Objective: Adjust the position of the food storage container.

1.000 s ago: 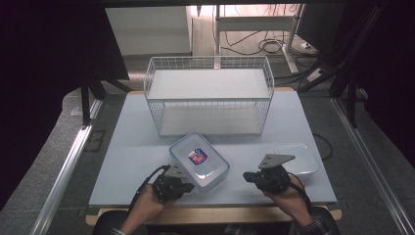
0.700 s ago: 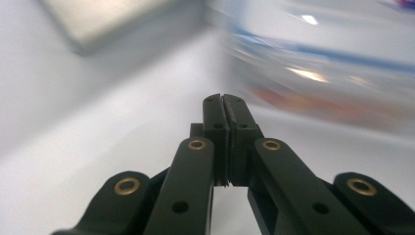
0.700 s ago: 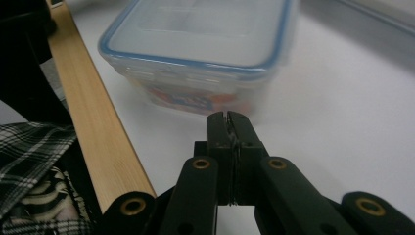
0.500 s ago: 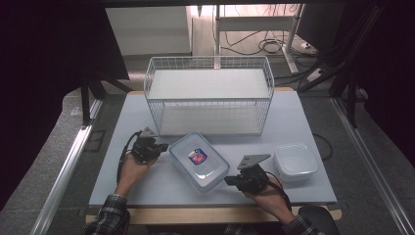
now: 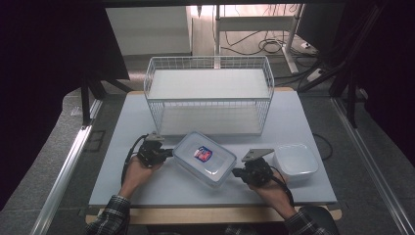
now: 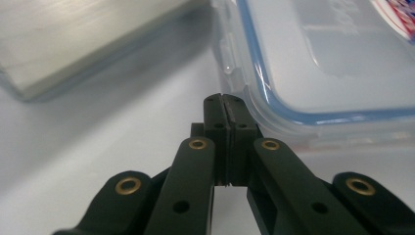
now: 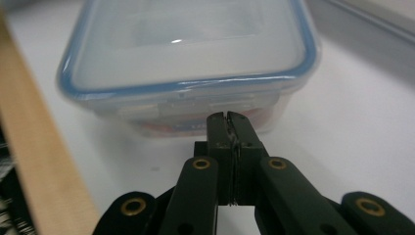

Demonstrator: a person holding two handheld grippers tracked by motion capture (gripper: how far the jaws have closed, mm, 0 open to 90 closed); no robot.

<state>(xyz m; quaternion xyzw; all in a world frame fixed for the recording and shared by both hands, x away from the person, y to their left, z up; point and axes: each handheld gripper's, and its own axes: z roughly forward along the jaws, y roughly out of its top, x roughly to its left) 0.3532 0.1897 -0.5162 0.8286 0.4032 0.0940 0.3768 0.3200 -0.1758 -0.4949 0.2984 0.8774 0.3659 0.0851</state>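
Observation:
A clear plastic container (image 5: 204,157) with a blue-rimmed lid and a red and blue label lies askew on the near middle of the table. My left gripper (image 5: 168,152) is shut and empty, its tip at the container's left end. In the left gripper view its jaws (image 6: 225,100) are pressed together beside the lid's edge (image 6: 318,63). At the container's right end my right gripper (image 5: 236,172) is shut and empty too. In the right gripper view its closed tip (image 7: 227,117) points at the container's short side wall (image 7: 195,105), very close to it or touching.
A white wire basket (image 5: 209,93) stands behind the container at the table's back middle. A white square bowl (image 5: 295,162) sits just right of my right hand. The white table (image 5: 122,127) ends in a wooden front edge (image 7: 44,161).
My left hand swung from the table's front edge out to the left end of the container. My right hand slid left from beside the white bowl toward the container's right end.

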